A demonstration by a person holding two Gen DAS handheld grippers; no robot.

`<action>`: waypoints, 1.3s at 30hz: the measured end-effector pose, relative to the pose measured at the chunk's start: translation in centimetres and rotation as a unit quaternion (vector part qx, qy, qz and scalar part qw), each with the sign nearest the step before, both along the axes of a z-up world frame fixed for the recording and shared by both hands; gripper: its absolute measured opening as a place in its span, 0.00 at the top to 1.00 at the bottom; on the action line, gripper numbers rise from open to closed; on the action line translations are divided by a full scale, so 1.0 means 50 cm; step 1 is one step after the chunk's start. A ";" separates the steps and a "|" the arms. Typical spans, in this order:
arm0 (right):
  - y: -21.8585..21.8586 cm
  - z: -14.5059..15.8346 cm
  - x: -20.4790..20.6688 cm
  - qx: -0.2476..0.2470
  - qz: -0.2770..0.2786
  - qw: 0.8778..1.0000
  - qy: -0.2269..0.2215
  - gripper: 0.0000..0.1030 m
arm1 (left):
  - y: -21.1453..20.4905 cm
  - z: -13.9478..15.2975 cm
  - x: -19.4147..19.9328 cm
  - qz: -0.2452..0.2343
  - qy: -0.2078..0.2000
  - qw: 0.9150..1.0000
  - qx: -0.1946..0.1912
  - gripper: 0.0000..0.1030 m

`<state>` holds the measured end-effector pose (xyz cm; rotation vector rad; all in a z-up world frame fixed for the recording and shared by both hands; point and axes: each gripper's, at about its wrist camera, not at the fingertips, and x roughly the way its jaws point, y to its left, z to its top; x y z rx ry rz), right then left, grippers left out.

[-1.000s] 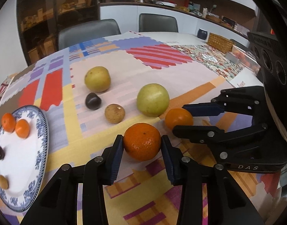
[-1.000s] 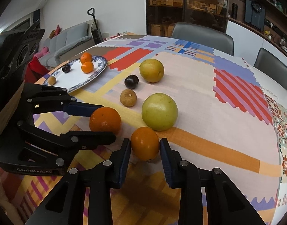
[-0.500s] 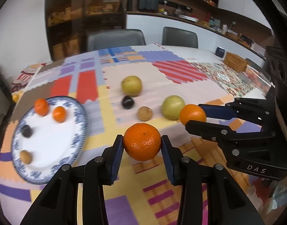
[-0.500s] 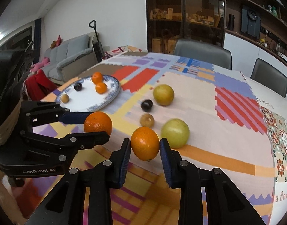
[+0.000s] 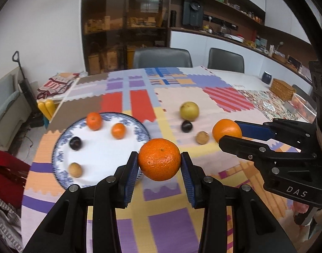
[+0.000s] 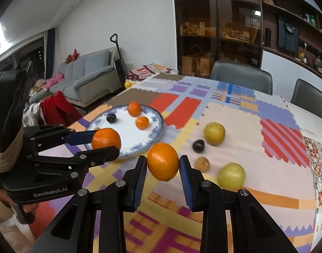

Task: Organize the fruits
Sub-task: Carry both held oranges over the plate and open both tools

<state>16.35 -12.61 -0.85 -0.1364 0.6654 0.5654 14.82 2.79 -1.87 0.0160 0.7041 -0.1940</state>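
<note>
Now we hold two oranges above the surface [image 5: 171, 217]: left jaws pinching one [image 5: 159, 159], right jaws another [image 6: 163, 162].

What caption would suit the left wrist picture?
Left gripper holds a dimpled orange mandarin above the blue-rimmed white plate.

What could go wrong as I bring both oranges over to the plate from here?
1. The left claw and right claw each pinch a round orange by its sides only; a jolt could let the mandarin or the smooth orange slip.
2. The claws travel close together, so they might collide over the plate.
3. Four fruits already lie on the plate; a careless release may knock the small orange or roll off the rim.
</note>
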 end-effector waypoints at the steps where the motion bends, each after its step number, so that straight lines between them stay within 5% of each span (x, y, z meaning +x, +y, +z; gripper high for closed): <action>1: 0.011 0.004 0.002 0.003 0.002 1.000 -0.001 0.68 | 0.009 0.002 -0.001 0.004 -0.002 1.000 0.000 0.62; 16: 0.142 -0.008 0.058 0.004 0.026 1.000 0.014 0.68 | 0.139 -0.019 0.051 0.045 0.007 0.999 0.027 0.62; 39: 0.248 -0.134 0.212 -0.029 0.023 0.995 0.097 0.68 | 0.215 -0.126 0.188 0.045 0.085 0.995 0.030 0.62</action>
